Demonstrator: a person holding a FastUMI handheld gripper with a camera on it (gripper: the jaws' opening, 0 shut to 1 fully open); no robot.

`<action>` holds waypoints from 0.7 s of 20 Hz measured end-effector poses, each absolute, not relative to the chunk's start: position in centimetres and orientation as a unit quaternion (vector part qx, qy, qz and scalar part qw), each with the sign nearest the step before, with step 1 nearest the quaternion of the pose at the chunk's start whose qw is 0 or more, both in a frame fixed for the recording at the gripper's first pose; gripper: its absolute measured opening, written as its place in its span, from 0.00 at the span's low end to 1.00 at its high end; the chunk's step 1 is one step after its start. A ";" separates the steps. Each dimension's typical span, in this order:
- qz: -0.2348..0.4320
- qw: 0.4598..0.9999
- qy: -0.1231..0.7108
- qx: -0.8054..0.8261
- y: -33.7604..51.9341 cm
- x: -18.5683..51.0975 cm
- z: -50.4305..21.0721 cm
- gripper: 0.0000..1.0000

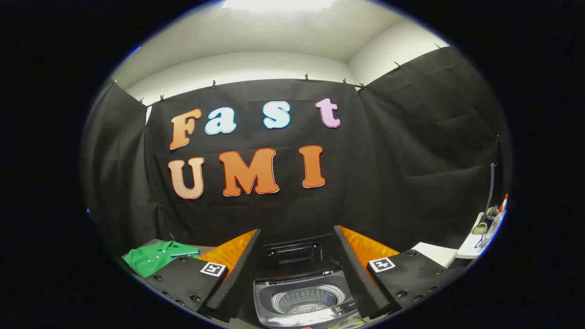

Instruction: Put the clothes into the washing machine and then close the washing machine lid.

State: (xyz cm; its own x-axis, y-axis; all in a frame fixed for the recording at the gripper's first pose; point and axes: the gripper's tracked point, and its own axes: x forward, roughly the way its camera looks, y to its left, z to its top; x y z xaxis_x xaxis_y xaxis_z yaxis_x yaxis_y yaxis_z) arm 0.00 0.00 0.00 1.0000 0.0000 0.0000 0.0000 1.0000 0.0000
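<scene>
Looking along the tool [297, 274], the green shirt [157, 258] lay on the worktop well off to its left, beyond the left finger. The washer [304, 299] sat between the fingers, lid [295, 251] raised. The tool gaped wide, holding and touching nothing.

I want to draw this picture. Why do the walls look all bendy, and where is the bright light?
In the gripper view the fisheye lens curves the walls; a ceiling light glares white overhead; the washing machine between the open fingers and the green shirt look sharp.
</scene>
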 end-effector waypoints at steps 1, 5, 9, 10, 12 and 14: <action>0.000 1.000 -0.003 -0.002 0.0 -0.2 0.1 0.98; -0.004 1.000 -0.005 -0.013 0.1 -0.5 0.0 0.98; -0.003 1.000 -0.002 -0.023 0.6 -0.7 -0.3 0.98; -0.003 1.000 -0.003 -0.026 0.6 -0.7 -0.3 0.98; -0.001 0.999 -0.004 -0.033 0.9 -0.6 -0.3 0.98; 0.000 0.999 -0.003 -0.043 1.2 -0.6 -0.5 0.98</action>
